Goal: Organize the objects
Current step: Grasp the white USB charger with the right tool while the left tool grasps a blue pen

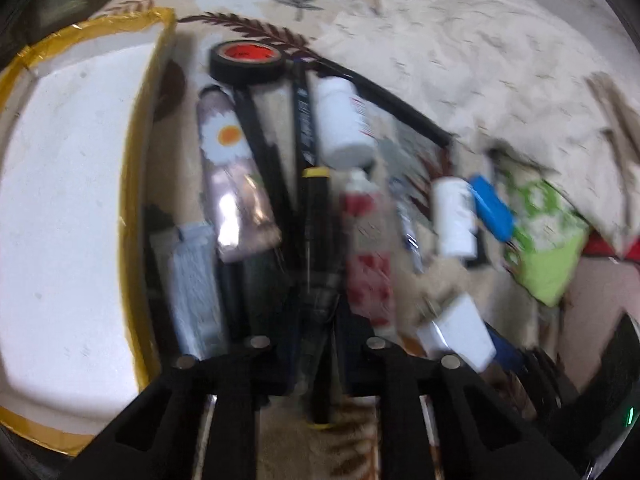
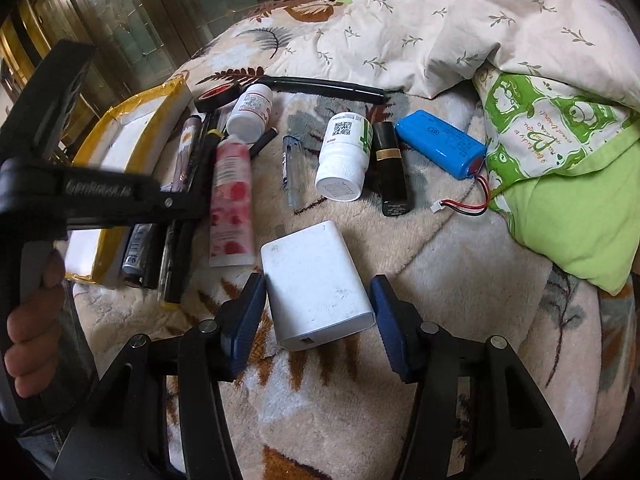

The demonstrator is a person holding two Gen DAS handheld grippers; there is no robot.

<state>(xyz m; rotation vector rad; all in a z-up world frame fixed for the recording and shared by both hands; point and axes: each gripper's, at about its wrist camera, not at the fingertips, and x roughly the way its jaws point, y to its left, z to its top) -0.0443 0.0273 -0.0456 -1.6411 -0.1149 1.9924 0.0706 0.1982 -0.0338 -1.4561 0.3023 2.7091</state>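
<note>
Straddling a white charger block [image 2: 318, 286], the right gripper [image 2: 318, 320] is spread wide w/ blue pads beside it, none visibly pressing. Block: smooth, rounded corners, scuffed, port on near end, lying on the fleece blanket [image 2: 460, 280]. Left gripper [image 1: 316, 344] is pinching a black pen w/ yellow band [image 1: 316, 240].

A home bedroom; quilt [image 2: 460, 20], pillow [image 2: 560, 184], blanket [image 2: 460, 248].

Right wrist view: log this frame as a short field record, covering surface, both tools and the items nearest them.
surface: leaf-print blanket
right tool: open, straddling white charger, pads not touching
left tool: shut on black pen
beside charger: pink tube
further back: two white bottles, blue battery pack
left edge: yellow-taped box
</note>
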